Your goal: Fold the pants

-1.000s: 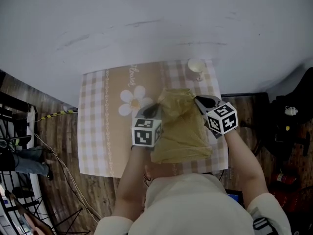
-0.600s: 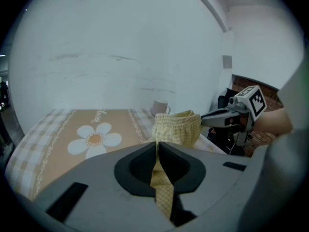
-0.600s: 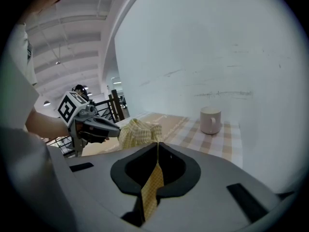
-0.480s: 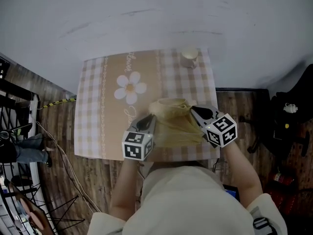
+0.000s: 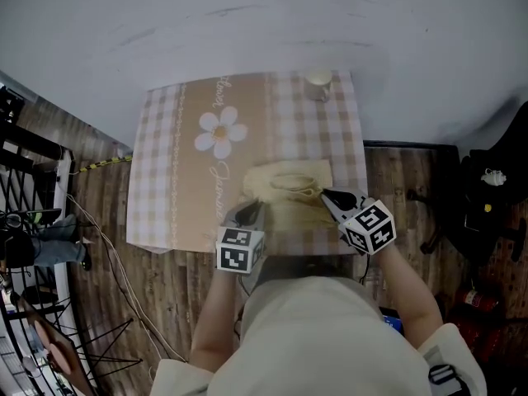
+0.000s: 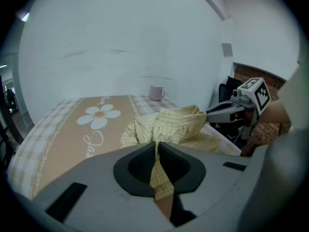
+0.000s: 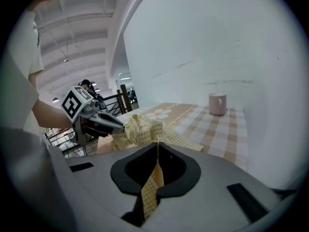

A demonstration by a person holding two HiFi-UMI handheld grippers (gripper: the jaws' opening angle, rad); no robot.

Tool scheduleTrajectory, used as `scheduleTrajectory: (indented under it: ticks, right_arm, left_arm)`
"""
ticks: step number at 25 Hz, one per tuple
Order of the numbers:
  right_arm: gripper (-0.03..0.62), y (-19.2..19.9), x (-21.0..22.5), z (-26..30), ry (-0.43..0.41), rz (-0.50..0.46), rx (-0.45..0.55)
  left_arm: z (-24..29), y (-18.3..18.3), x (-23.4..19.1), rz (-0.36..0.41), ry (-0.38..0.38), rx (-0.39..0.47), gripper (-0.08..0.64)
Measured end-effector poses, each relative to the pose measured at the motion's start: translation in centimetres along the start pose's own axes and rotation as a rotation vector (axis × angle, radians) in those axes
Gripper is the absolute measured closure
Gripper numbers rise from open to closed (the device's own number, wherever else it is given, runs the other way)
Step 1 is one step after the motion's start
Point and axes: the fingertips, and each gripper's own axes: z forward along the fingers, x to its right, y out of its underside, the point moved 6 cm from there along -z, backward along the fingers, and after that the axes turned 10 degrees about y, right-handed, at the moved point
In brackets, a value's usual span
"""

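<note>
Left claw on pants, checked tablecloth

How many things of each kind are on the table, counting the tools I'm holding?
Yellow checked fabric pants: 1
Pale ceramic mug: 1
Beige checked tablecloth with a daisy print: 1
Grey two-jaw tools: 2 (left tool, right tool, each shut on the pants)
Total: 5

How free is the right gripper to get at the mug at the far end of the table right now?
Probably not yet: the right gripper is shut on the pants. The checked tablecloth between it and the mug lies bare, so the way looks open once it lets go.
</note>
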Motion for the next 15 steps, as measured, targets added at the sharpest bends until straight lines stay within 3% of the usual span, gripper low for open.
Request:
scheduleTrajectory:
  ticks: [7, 15]
  right_arm:
    - [0.581, 2.4, -1.0, 0.1, -0.001, -0.001, -0.041]
    - [0.581, 4.5, -2.4, -1.0, 0.0, -0.028, -0.085]
  left_arm:
    - [-0.1, 2.6, 1.0, -0.037, -0.03, -0.068, 0.54]
    - [-1.3, 4.9, 2.0, -0.07, -0.06, -0.083, 0.54]
